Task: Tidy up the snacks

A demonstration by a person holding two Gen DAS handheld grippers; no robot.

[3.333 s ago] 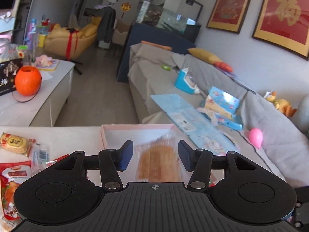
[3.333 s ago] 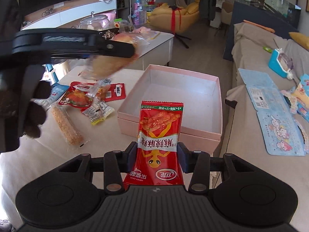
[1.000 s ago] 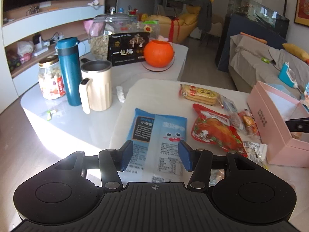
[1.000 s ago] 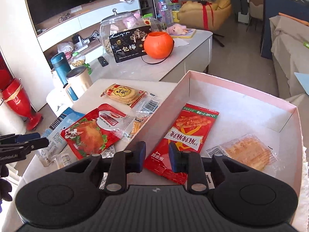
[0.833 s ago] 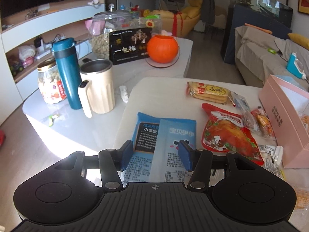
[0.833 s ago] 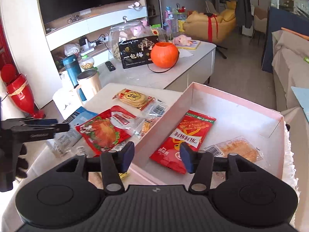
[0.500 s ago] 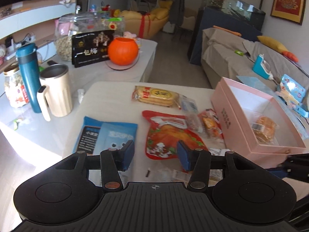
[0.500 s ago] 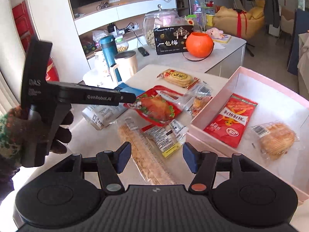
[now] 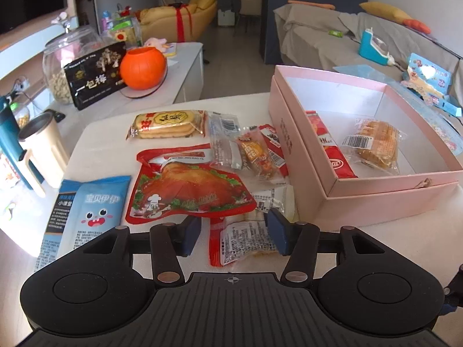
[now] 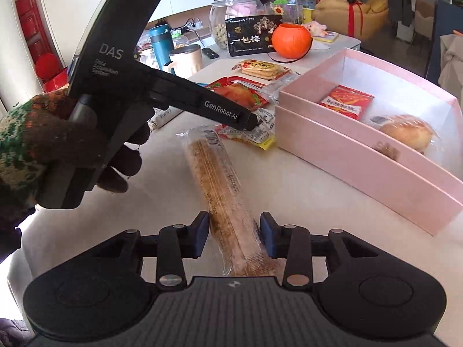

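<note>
A pink box (image 9: 376,190) stands on the white table and holds a red snack packet (image 9: 330,147) and a wrapped pastry (image 9: 376,141). Loose snacks lie left of it: a red chicken packet (image 9: 185,185), a cracker pack (image 9: 167,121), a blue bag (image 9: 89,202) and small packets (image 9: 254,153). My left gripper (image 9: 233,232) is open over a small white-and-red packet (image 9: 243,241). My right gripper (image 10: 233,235) is open, its jaws either side of a long clear-wrapped biscuit bar (image 10: 220,182). The box also shows in the right wrist view (image 10: 361,156).
A side table behind holds an orange pumpkin bucket (image 9: 142,68), a black box (image 9: 92,78), a glass jar (image 9: 66,63), a cream mug (image 9: 40,150) and a teal bottle (image 10: 159,43). A grey sofa (image 9: 318,37) lies beyond the box.
My left gripper swung right from the blue bag to the small packets near the box. My right gripper released the red packet in the box, pulled back and came down around the long bar.
</note>
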